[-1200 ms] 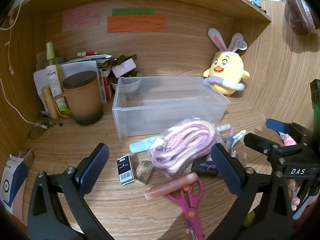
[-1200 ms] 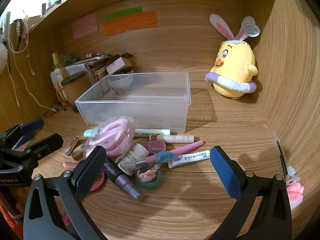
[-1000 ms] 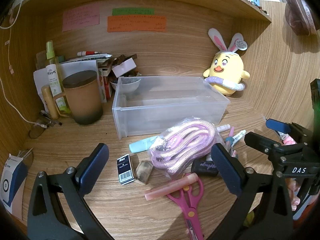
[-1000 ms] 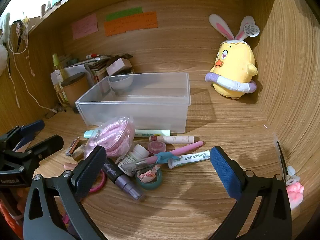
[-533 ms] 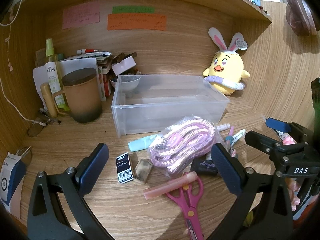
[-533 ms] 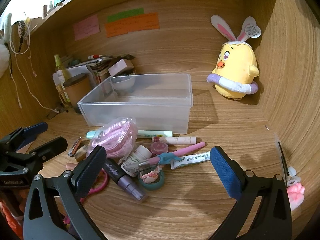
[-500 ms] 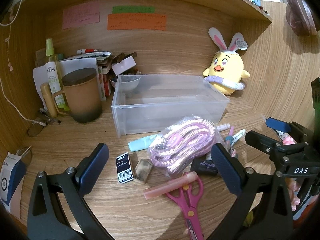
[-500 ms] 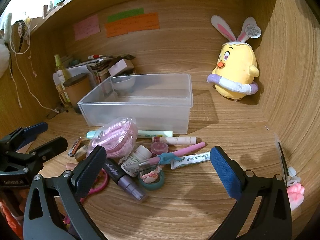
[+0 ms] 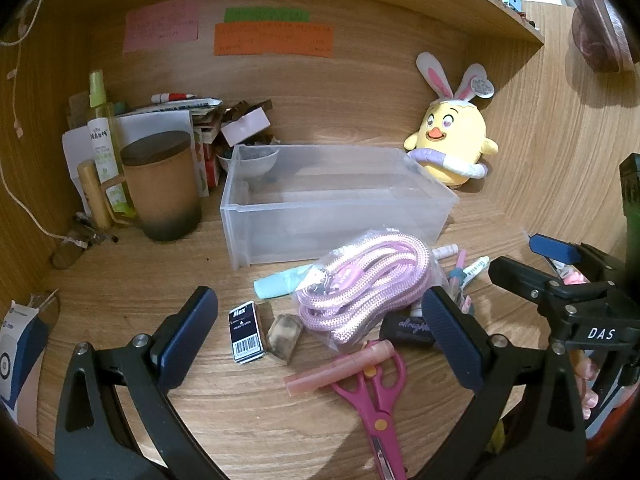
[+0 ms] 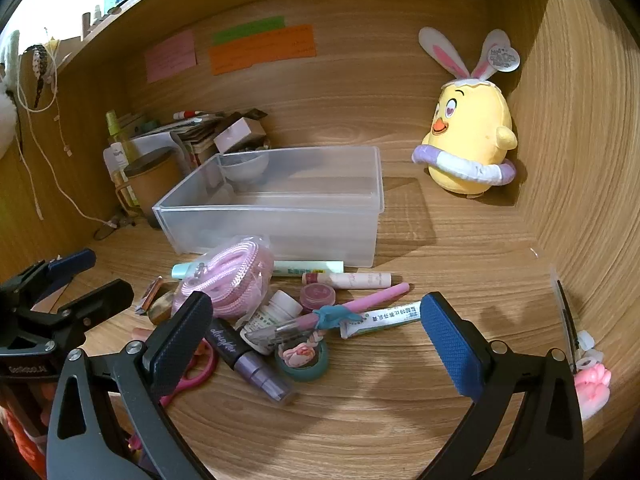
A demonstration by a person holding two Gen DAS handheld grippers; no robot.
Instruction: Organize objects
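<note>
1. The left gripper (image 9: 320,338) hangs above the bench (image 9: 132,280) with its fingers (image 9: 186,334) spread wide and nothing between them.
2. The right gripper (image 10: 316,338) is likewise released, its fingers (image 10: 452,350) wide apart over the clutter and holding nothing.
3. The clear plastic bin (image 9: 332,208) sits at 12 o'clock from the left gripper; only a small bowl (image 9: 258,160) shows at its far left end, and whether the bowl is inside or just behind it I cannot tell.
4. A bagged pink rope (image 9: 364,284) lies just in front of the bin, resting on a pale blue tube (image 9: 280,282) and a black tube (image 9: 406,328).
5. At 6 o'clock from the rope are pink scissors (image 9: 376,400), with a translucent pink stick (image 9: 336,368) lying across them.
6. A small black box with a barcode (image 9: 245,335) and a brownish stone-like piece (image 9: 283,336) lie side by side at 9 o'clock from the rope.
7. In the right wrist view, a pink pen (image 10: 360,300), a white tube (image 10: 384,316), a purple tube (image 10: 248,360) and a teal tape roll (image 10: 306,360) crowd together.
8. A yellow chick plush (image 10: 468,140) stands at 2 o'clock from the bin, against the wall.
9. A brown mug (image 9: 160,184) stands at 9 o'clock from the bin.
</note>
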